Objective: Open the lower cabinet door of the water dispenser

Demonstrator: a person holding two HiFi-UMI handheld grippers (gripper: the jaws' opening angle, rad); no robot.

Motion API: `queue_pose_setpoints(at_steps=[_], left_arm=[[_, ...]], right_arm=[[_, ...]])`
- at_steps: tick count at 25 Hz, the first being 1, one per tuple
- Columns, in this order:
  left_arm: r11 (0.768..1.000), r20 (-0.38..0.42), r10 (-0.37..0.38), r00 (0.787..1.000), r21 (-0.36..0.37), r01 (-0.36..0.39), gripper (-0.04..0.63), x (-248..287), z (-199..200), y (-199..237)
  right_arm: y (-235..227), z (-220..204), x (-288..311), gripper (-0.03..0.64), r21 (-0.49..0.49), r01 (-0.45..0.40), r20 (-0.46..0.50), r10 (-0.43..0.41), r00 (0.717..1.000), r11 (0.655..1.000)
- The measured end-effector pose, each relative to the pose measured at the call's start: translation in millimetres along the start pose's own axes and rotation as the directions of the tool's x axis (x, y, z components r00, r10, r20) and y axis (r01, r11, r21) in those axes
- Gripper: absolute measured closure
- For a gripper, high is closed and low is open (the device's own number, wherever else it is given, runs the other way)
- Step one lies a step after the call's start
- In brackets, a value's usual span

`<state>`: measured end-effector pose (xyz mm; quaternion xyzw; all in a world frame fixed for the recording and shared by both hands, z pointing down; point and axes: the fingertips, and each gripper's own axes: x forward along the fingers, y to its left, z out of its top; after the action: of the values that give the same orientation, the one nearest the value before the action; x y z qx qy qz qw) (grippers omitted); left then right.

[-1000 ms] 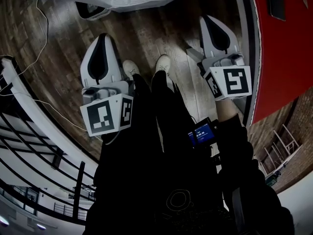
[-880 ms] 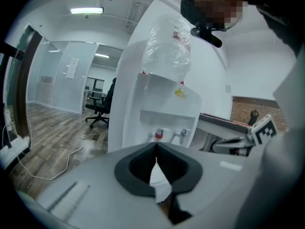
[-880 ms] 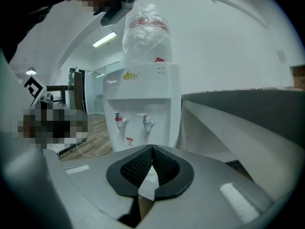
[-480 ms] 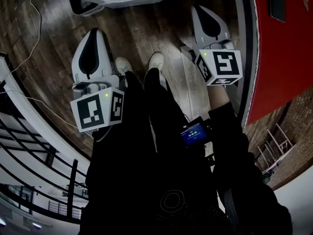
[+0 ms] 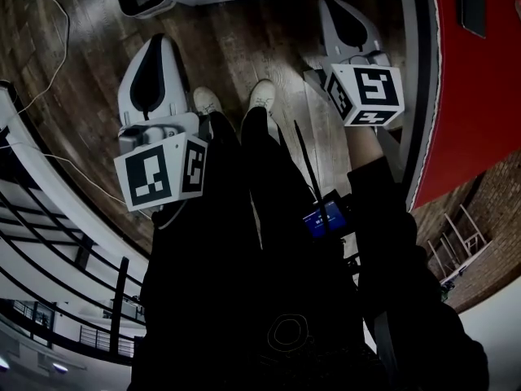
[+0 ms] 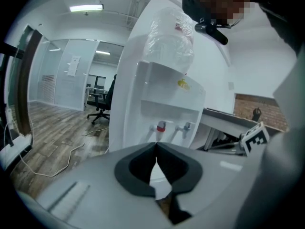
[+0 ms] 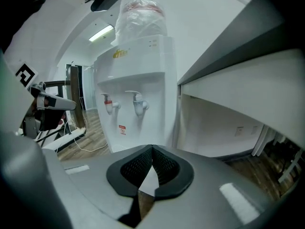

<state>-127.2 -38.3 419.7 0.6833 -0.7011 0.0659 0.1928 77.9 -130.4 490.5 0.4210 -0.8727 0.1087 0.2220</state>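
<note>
I'm standing square to the water dispenser (image 7: 135,97), both tools out in front and tipped a little toward the wooden floor (image 5: 244,47). This reads to me as the approach, before any contact.

The left tool (image 6: 156,148) has its jaws pressed together at the tips, with nothing between them. The right tool (image 7: 152,150) is the same: pads meeting, empty. That makes sense here, since there is nothing to grip yet and closed jaws give a slim nose for lining up on a door edge.

The dispenser stands on the floor ahead of my shoes (image 5: 262,96), well apart from both tools. An upturned bottle (image 7: 142,11) sits on top, with a red tap (image 6: 160,126) and a second tap (image 6: 187,126) beneath it. A white tabletop (image 7: 238,80) runs off just beside the dispenser.

The lower cabinet door, the part I care about, is below the taps. In both gripper views my own tool bodies cover most of it, so I cannot tell whether it has a handle or a recess, or which side is hinged. Nothing suggests it has been opened.

The right tool looks the more squarely aimed at the lower front, so I'd judge it the likelier one to go in. A cable (image 6: 71,151) trails across the floor off to the left, clear of the path.
</note>
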Motion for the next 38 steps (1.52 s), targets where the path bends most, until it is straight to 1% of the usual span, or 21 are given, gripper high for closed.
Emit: queue_pose_setpoints(at_steps=[12, 14, 17, 24, 29, 33, 38], left_arm=[[1.000, -0.010, 0.016, 1.000, -0.013, -0.016, 0.588, 1, -1, 3], [1.000, -0.011, 0.020, 1.000, -0.014, -0.020, 0.588, 0, -2, 4], [1.000, -0.013, 0.024, 1.000, -0.012, -0.024, 0.588, -1, -1, 4], [0.999, -0.017, 0.042, 0.999, -0.025, -0.043, 0.588, 0, 1, 10], [0.999, -0.025, 0.041, 0.999, -0.023, -0.041, 0.588, 2, 0, 10], [0.999, -0.032, 0.044, 0.999, -0.019, -0.045, 0.588, 3, -2, 10], [0.997, -0.039, 0.065, 0.997, -0.028, -0.066, 0.588, 1, -6, 13]], right_arm=[[-7, -14, 22, 0.618, 0.017, 0.000, -0.029, 0.001, 1.000, 1.000], [-10, -17, 26, 0.618, 0.036, 0.006, -0.031, -0.005, 1.000, 0.999], [-16, -19, 33, 0.618, 0.090, 0.019, -0.027, -0.017, 1.000, 0.996], [-26, -14, 54, 0.618, 0.078, 0.032, -0.023, -0.030, 0.999, 0.996], [-47, -38, 65, 0.618, 0.136, 0.075, -0.060, -0.068, 0.996, 0.988], [-64, -60, 73, 0.618, 0.186, 0.095, -0.097, -0.078, 0.992, 0.978], [-79, -65, 91, 0.618, 0.193, 0.095, -0.112, -0.075, 0.991, 0.976]])
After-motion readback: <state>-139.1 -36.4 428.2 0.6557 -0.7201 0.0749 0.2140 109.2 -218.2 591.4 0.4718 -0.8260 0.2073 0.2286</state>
